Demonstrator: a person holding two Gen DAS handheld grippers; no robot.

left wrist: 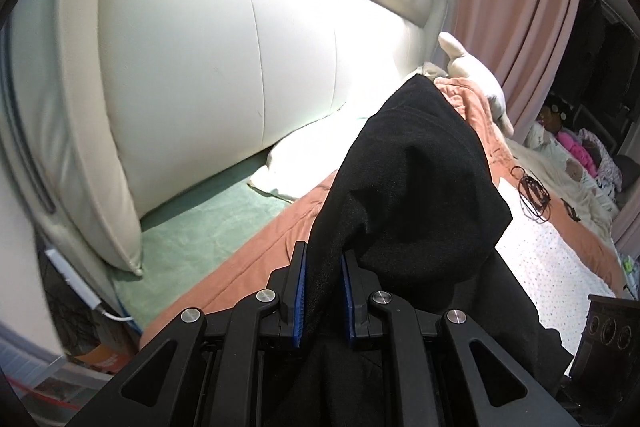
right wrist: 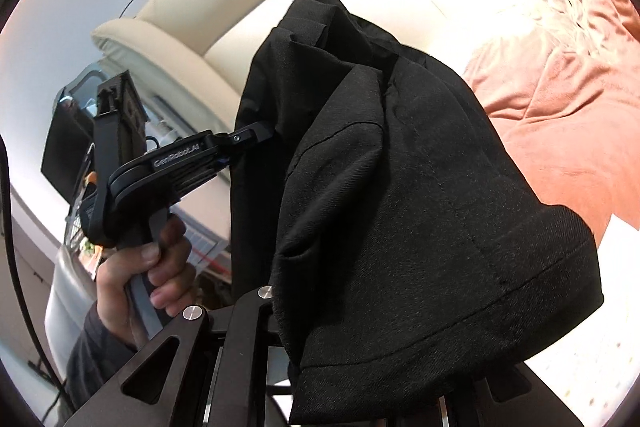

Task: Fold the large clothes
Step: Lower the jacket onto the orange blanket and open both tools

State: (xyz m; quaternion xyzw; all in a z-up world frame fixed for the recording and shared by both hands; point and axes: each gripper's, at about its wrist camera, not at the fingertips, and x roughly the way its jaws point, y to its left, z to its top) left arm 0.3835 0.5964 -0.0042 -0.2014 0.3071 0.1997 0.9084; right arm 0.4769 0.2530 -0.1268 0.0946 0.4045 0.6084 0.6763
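Observation:
A large black garment [left wrist: 416, 183] hangs in the air above the bed. My left gripper [left wrist: 323, 291] is shut on a fold of it, cloth pinched between the blue pads [left wrist: 301, 291]. In the right wrist view the same black garment [right wrist: 420, 207] drapes over my right gripper and hides its fingers. The left gripper [right wrist: 260, 135] shows there too, held by a hand, its tip buried in the cloth's left edge.
A cream padded headboard [left wrist: 224, 67] stands behind. The bed carries a salmon quilt [left wrist: 256, 247], a green sheet [left wrist: 208, 223], a white pillow [left wrist: 304, 167], a plush toy [left wrist: 476, 79] and a cable [left wrist: 532, 195]. A pink curtain [left wrist: 516, 15] hangs at right.

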